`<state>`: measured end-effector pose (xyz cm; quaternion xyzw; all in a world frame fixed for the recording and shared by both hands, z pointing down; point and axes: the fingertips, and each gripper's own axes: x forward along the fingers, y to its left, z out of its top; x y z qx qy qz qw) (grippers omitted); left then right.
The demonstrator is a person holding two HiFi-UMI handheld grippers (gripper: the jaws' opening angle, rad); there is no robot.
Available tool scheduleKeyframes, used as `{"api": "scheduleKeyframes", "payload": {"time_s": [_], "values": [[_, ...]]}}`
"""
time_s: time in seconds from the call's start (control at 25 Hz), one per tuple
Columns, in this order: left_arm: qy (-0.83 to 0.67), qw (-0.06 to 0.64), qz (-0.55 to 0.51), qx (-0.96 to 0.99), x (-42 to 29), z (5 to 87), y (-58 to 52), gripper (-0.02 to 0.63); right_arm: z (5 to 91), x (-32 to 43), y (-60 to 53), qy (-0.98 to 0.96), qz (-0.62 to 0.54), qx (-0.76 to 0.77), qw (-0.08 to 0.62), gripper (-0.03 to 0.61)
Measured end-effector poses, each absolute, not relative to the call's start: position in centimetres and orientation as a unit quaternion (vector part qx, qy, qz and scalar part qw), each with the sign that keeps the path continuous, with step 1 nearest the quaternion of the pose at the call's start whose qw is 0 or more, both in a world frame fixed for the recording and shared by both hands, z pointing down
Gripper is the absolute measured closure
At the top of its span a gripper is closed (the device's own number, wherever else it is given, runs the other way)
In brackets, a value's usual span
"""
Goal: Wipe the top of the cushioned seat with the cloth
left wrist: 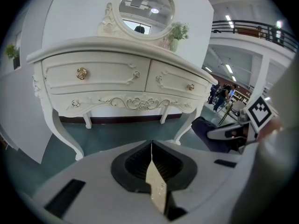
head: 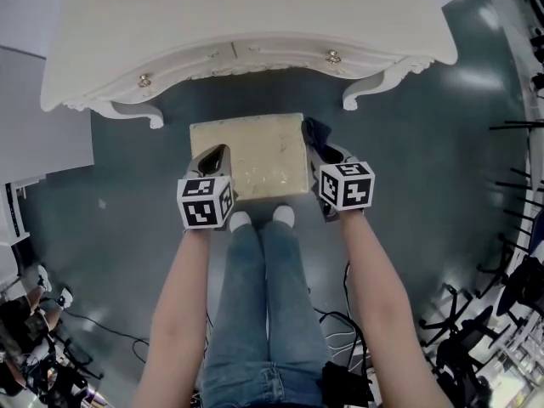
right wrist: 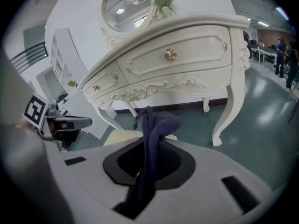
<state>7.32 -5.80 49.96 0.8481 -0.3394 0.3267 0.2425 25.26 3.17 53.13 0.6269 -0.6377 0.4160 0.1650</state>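
The cushioned seat point(head: 251, 155) is a cream rectangle on the floor in front of a white dressing table. My left gripper point(head: 214, 158) sits at the seat's left edge; in the left gripper view point(left wrist: 152, 167) its jaws are shut on a thin cream strip of the seat's edge point(left wrist: 156, 185). At the seat's right edge, my right gripper point(head: 319, 151) is shut on a dark blue cloth point(head: 313, 134). In the right gripper view point(right wrist: 147, 157) the cloth point(right wrist: 152, 129) stands up between the jaws and droops over, with a bit of the seat point(right wrist: 122, 135) behind it.
The white dressing table point(head: 246, 24) stands just beyond the seat, its curved legs point(head: 361, 92) on either side and a round mirror point(left wrist: 145, 8) on top. The person's shoes point(head: 259, 219) touch the seat's near edge. Cables and stands point(head: 476, 330) crowd the floor at the right.
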Motion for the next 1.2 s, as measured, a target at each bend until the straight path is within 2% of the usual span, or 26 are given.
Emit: {"api": "scheduleKeyframes", "payload": {"time_s": [0.36,0.68,1.2], "values": [[-0.321,0.236,0.354,0.846,7.9,55.1,-5.8,0.609,59.8,25.3,2.9,-0.616,0.452,0.623,0.167,0.540],[-0.325,0.258,0.359,0.836,7.8,58.6,-5.8,0.609,64.6,26.1,3.1,-0.591,0.469,0.629,0.185,0.540],[-0.352,0.277,0.350,0.822,5.2,60.0,-6.5,0.609,67.6,25.6,1.7,-0.576,0.479,0.633,0.195,0.540]]}}
